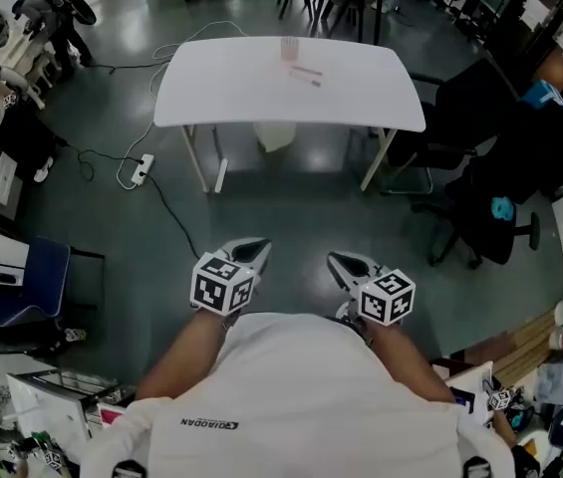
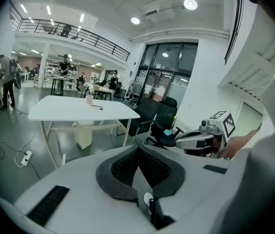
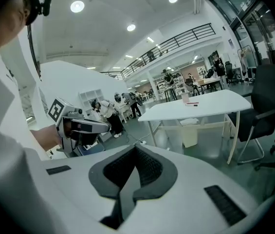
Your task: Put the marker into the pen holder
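Note:
Far ahead stands a white table (image 1: 231, 93) with a small pinkish pen holder (image 1: 289, 48) on it and a marker (image 1: 306, 76) lying just beside it. Both also show small in the left gripper view, pen holder (image 2: 88, 99) and marker (image 2: 97, 107), and in the right gripper view, pen holder (image 3: 185, 99) and marker (image 3: 192, 104). My left gripper (image 1: 257, 248) and right gripper (image 1: 337, 261) hang close to my body, well short of the table, side by side. Each one's jaws meet at the tip with nothing between them: left gripper (image 2: 138, 148), right gripper (image 3: 136, 147).
A white bin (image 1: 274, 132) stands under the table. Black office chairs (image 1: 470, 118) crowd the table's right side. A power strip with cable (image 1: 141, 170) lies on the floor at left, and a blue chair (image 1: 22, 282) is nearer left. People work at distant benches.

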Demonstrator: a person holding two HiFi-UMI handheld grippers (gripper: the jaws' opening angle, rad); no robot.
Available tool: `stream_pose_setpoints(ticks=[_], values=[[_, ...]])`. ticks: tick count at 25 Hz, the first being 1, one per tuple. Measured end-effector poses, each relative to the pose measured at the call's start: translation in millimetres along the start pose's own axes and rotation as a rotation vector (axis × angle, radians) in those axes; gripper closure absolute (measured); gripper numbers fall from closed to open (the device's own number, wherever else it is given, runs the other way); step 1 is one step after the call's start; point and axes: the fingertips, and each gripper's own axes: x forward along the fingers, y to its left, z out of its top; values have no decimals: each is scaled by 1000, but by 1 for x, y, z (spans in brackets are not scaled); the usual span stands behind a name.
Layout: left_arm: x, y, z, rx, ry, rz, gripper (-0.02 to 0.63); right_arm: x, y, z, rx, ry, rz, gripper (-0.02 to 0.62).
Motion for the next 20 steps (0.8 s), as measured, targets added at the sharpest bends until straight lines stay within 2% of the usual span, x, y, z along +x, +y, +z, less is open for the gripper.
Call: stream_pose_setpoints(ticks=[9,16,20], values=[[-1,6,-9,-16,24,3,578,9,11,-3,25,4,40,577],[-5,14,-18,-22,27,-1,578,18,5,-5,6,31,-15,577],[-8,21,-29,-51,34,6,578,22,7,-6,5,43,-10,577]])
